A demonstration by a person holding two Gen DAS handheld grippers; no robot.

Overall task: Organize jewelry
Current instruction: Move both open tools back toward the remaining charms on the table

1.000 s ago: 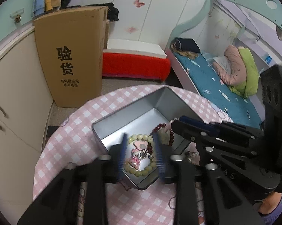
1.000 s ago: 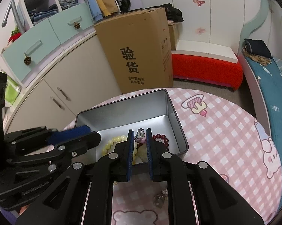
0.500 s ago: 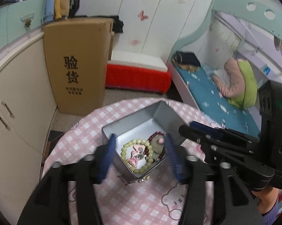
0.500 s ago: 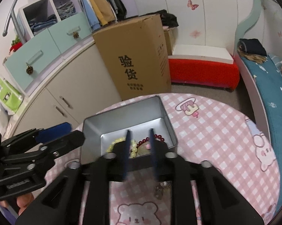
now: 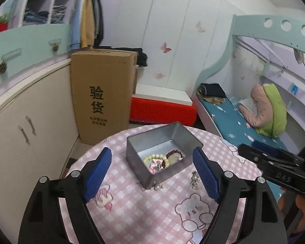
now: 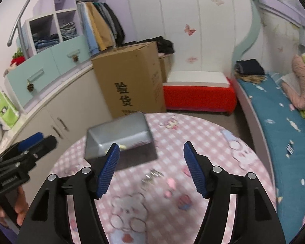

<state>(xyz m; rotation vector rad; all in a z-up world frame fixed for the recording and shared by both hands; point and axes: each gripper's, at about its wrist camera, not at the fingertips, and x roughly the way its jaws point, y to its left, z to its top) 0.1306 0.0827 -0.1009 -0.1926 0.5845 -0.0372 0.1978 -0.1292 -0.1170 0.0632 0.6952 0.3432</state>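
A silver metal tin stands on the round pink checked table. Inside it lie a pale green bead bracelet, a dark red bead bracelet and a pink charm. Small silver pieces lie on the cloth beside the tin, and they also show blurred in the right wrist view. My left gripper is open and empty, held above and in front of the tin. My right gripper is open and empty, back from the tin.
A tall cardboard box stands on the floor behind the table. A red bench lies behind it, cream cabinets on the left, and a bed on the right. The right gripper shows at the right edge of the left wrist view.
Both grippers have opened wide and pulled up and back from the tin. The right gripper let go of the small piece it held over the tin.
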